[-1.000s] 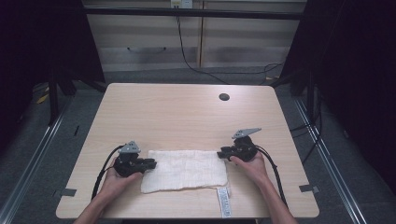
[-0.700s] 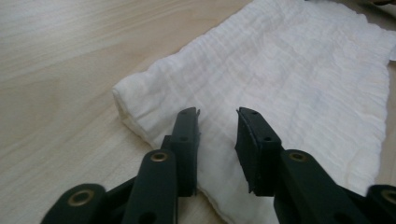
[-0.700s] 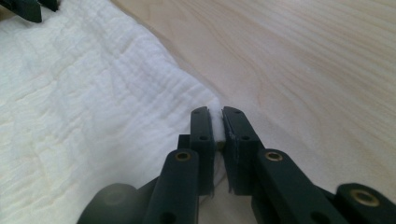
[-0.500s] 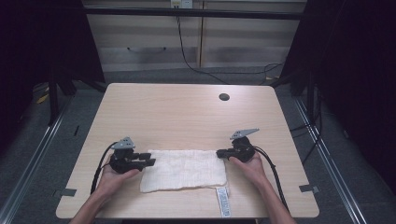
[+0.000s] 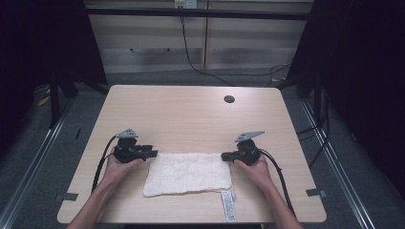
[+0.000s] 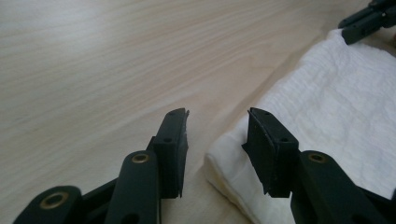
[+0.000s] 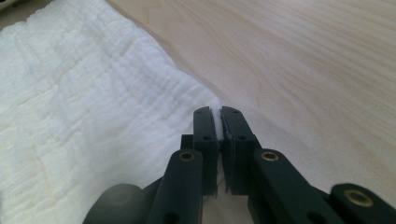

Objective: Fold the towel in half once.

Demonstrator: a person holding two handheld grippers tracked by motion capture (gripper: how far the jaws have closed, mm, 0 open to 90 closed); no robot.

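A white folded cloth (image 5: 187, 174) lies flat near the front of the wooden table (image 5: 191, 114). My left gripper (image 5: 152, 153) sits at the cloth's far left corner; its jaws stand open on either side of that corner (image 6: 224, 154), not closed on it. My right gripper (image 5: 224, 156) is at the far right corner, its jaws shut on a thin bit of the cloth's edge (image 7: 218, 116). The right gripper's tip (image 6: 357, 28) also shows far off in the left gripper view. Both are held by a person's hands.
A white label strip (image 5: 229, 205) sticks out from under the cloth toward the table's front edge. A dark round hole (image 5: 229, 99) sits at the table's far right. Cables trail from both grippers toward the front.
The left gripper has moved slightly forward and away from the cloth's left edge, now open at the corner. The right gripper stays at the right corner.
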